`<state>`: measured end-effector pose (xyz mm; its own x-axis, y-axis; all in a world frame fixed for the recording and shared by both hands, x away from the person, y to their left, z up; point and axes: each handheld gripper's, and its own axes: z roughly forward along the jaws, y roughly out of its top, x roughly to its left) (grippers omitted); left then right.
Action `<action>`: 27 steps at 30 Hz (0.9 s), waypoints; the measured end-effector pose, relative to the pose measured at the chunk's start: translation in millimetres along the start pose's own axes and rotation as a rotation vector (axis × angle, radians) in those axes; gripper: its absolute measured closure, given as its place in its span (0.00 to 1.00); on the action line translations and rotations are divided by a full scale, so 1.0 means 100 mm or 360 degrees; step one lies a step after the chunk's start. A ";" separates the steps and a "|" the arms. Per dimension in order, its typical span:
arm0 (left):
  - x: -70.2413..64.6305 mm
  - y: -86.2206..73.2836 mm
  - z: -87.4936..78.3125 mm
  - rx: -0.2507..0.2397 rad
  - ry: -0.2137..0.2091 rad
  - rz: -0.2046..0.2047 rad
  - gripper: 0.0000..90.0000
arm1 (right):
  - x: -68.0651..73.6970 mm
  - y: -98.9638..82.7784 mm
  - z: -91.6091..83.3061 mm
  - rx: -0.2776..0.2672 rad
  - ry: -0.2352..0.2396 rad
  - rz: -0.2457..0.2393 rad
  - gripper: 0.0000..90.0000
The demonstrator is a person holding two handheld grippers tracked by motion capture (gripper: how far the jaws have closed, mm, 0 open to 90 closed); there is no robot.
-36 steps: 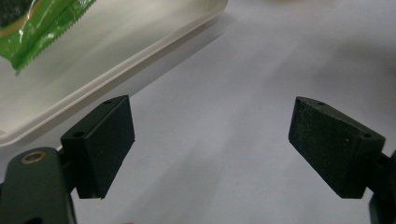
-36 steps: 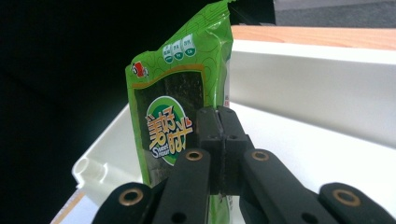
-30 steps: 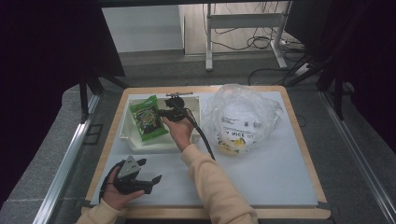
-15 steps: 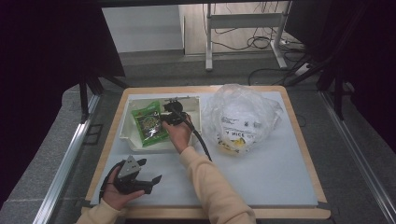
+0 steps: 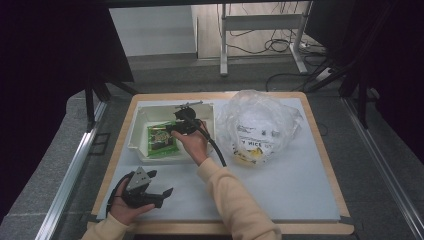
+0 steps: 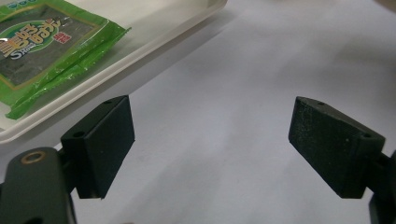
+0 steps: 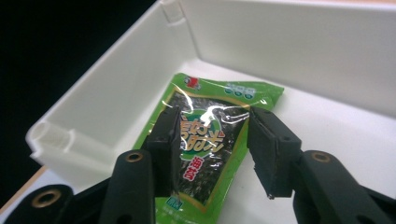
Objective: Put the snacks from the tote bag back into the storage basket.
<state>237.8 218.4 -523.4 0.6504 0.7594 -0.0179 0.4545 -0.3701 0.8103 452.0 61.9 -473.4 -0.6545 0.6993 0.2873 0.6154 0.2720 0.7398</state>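
Green packet (image 5: 161,139) lies flat in the white tray (image 5: 136,131) from above, your right gripper (image 5: 176,125) over it, your left gripper (image 5: 159,196) resting near you. Left gripper view: jaws wide apart over bare mat (image 6: 224,93). Right gripper view: jaws have just been opening, apart above the packet (image 7: 208,140).

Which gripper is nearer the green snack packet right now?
Right. The right gripper hangs just above the green snack packet in the white bin, jaws just opened and apart. The left gripper rests on the table outside the bin, nearer the person.
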 end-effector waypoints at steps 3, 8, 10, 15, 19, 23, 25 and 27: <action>0.01 -0.01 -0.01 -0.0004 0.0005 -0.0009 0.16 | -0.01 0.01 -0.10 -0.0027 0.0014 -0.0028 0.59; 0.02 -0.01 -0.01 -0.0008 0.0017 -0.0014 0.16 | -0.05 0.00 -0.32 -0.0061 0.0040 -0.0083 0.57; 0.03 -0.01 -0.01 -0.0001 0.0019 -0.0008 0.16 | -0.06 -0.01 -0.39 -0.0074 0.0066 -0.0086 0.57; 0.03 -0.02 -0.01 -0.0006 0.0026 -0.0016 0.16 | -0.10 -0.09 -0.62 -0.0122 0.0114 -0.0141 0.57; 0.05 -0.03 -0.01 -0.0005 0.0037 -0.0018 0.16 | -0.14 -0.17 -0.83 -0.0153 0.0105 -0.0194 0.57; 0.05 -0.03 0.01 0.0003 0.0045 -0.0016 0.16 | -0.23 -0.28 -1.13 -0.0180 0.0074 -0.0253 0.57; 0.04 -0.03 0.02 0.0003 0.0048 -0.0019 0.16 | -0.29 -0.34 -1.26 -0.0196 0.0062 -0.0257 0.57; 0.05 -0.03 0.02 0.0002 0.0057 -0.0026 0.16 | -0.34 -0.40 -1.37 -0.0206 0.0053 -0.0260 0.57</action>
<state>241.1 222.3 -526.9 0.6206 0.7841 -0.0104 0.4657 -0.3579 0.8093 389.8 -63.1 -429.6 -0.7566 0.6299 0.1755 0.4397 0.2914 0.8496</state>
